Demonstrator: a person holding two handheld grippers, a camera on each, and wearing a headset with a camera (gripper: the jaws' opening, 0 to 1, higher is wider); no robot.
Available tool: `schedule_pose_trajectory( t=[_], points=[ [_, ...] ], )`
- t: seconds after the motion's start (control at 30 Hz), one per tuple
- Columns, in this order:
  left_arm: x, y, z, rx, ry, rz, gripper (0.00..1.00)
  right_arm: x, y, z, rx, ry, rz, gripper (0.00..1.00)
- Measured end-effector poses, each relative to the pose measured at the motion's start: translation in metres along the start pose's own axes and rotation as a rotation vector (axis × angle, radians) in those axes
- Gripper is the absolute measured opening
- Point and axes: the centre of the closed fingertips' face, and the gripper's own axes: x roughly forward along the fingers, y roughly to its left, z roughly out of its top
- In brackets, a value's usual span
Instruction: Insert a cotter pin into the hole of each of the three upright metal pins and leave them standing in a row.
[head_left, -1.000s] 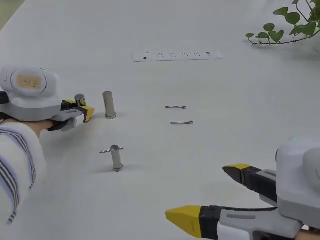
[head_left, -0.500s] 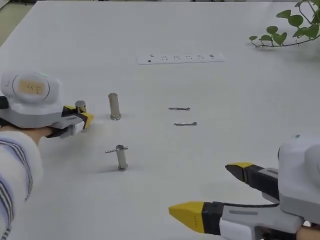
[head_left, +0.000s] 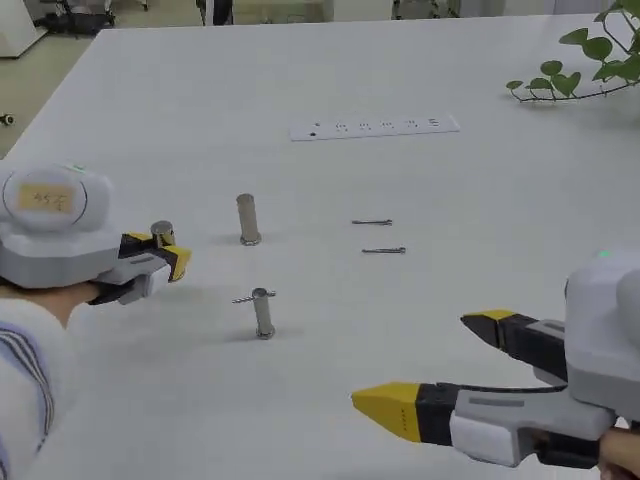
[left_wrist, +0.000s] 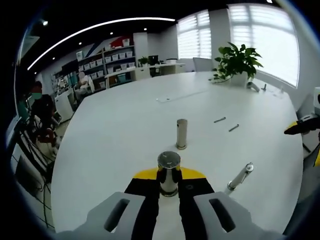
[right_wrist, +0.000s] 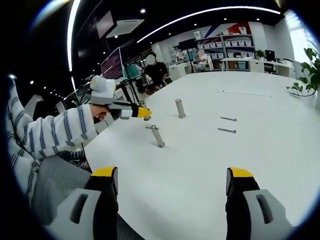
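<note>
My left gripper (head_left: 168, 262) (left_wrist: 169, 186) is shut on an upright metal pin (head_left: 161, 235) (left_wrist: 169, 172) at the table's left. A bare metal pin (head_left: 248, 219) (left_wrist: 181, 133) stands upright just right of it. Nearer to me stands a third pin (head_left: 263, 313) (right_wrist: 157, 136) with a cotter pin through its top. Two loose cotter pins (head_left: 372, 222) (head_left: 384, 251) lie flat to the right of the bare pin. My right gripper (head_left: 435, 366) (right_wrist: 172, 175) hovers open at the near right, well apart from the pins, nothing between its fingers.
A white power strip (head_left: 375, 127) lies across the far middle of the white table (head_left: 480, 190). A leafy plant (head_left: 590, 60) trails in at the far right corner. A person in the room's background appears in the right gripper view.
The head camera has shifted. My left gripper, still shut on its pin, has drawn a little toward me and away from the bare pin. The right gripper stays open.
</note>
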Motion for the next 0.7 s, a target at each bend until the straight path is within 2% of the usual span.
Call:
schedule_pose_trajectory(
  t=[0.2, 0.4, 0.5, 0.6, 0.7],
  points=[
    [-0.020, -0.015, -0.003, -0.012, -0.010, 0.005, 0.10, -0.002, 0.003, 0.005, -0.008, -0.017, 0.004, 0.88],
    [-0.039, -0.029, -0.012, -0.036, -0.005, 0.018, 0.10, -0.005, 0.005, 0.006, -0.016, -0.027, 0.006, 0.88],
    [-0.041, -0.036, -0.016, -0.075, -0.017, -0.006, 0.10, -0.006, 0.006, 0.006, -0.016, -0.031, 0.009, 0.88],
    [-0.044, -0.042, -0.021, -0.055, -0.001, -0.003, 0.10, -0.007, 0.007, 0.006, -0.020, -0.031, 0.012, 0.88],
    [-0.048, -0.048, -0.026, -0.069, 0.005, -0.009, 0.10, -0.007, 0.008, 0.007, -0.020, -0.037, 0.014, 0.88]
  ],
)
